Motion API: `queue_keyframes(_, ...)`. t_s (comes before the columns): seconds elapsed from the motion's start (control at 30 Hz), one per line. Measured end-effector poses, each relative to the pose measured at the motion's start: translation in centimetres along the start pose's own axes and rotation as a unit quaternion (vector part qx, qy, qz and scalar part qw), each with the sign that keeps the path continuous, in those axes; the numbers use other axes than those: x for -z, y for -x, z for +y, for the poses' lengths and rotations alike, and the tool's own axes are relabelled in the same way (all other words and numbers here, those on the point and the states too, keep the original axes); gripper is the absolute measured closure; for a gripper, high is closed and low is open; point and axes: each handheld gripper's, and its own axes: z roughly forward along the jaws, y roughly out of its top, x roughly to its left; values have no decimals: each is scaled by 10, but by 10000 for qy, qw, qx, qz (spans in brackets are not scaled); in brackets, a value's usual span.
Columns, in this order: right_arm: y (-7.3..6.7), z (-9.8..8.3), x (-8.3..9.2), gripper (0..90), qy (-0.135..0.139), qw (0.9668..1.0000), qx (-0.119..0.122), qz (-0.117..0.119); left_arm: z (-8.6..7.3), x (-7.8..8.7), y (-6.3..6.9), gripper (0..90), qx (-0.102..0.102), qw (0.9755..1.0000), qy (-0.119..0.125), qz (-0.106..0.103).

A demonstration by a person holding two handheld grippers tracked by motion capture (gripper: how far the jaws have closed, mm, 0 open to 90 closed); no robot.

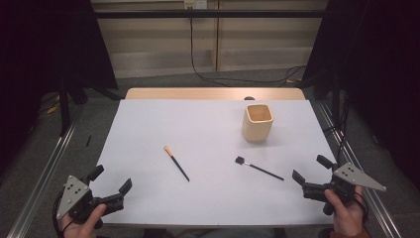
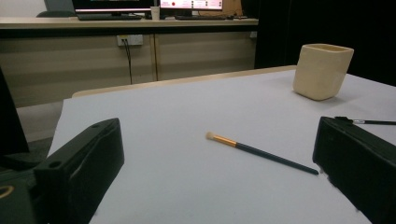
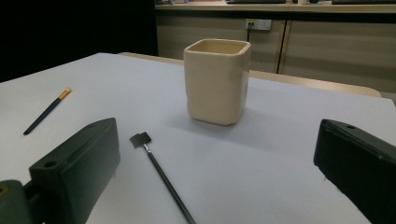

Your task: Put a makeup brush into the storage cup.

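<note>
Brushes lie loose on the white table, well apart from each other, neither touched. Orange-tipped brush sits left of centre, bristle end pointing away from the person, handle angled back toward the left gripper; that slant puts the handle end nearest the hand most likely to take it. Flat black-headed brush lies right of centre, head toward the middle of the table, handle trailing toward the right gripper.

Cream square cup stands upright toward the far right, mouth open and nothing visible inside. Judged as the holder both brushes are meant for: upright and unobstructed, so a brush can go in from above.

Both grippers rest low at the near corners, one per hand, clear of everything. Jaws on each stand wide with nothing between them; in the left gripper view the orange-tipped brush lies framed in the gap ahead, and in the right gripper view the black-headed brush lies likewise, cup behind it. Reads as a ready stance, each hand lined up on its own brush.
</note>
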Motion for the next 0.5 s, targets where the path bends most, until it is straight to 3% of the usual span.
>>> queue_keyframes(0.13,0,0,0,0,-22,10000,11,38,0,-2,0,21,-20,10000,-49,-40)
queue_keyframes(0.23,1,-1,0,0,-11,10000,-31,41,0,-3,0,20,120,9999,-80,-66)
queue_keyframes(0.37,1,-1,0,0,-28,10000,-18,64,0,-4,0,21,143,9998,-153,-76)
queue_keyframes(0.5,0,-1,0,0,-21,10000,8,80,1,-4,3,21,37,9997,-196,-112)
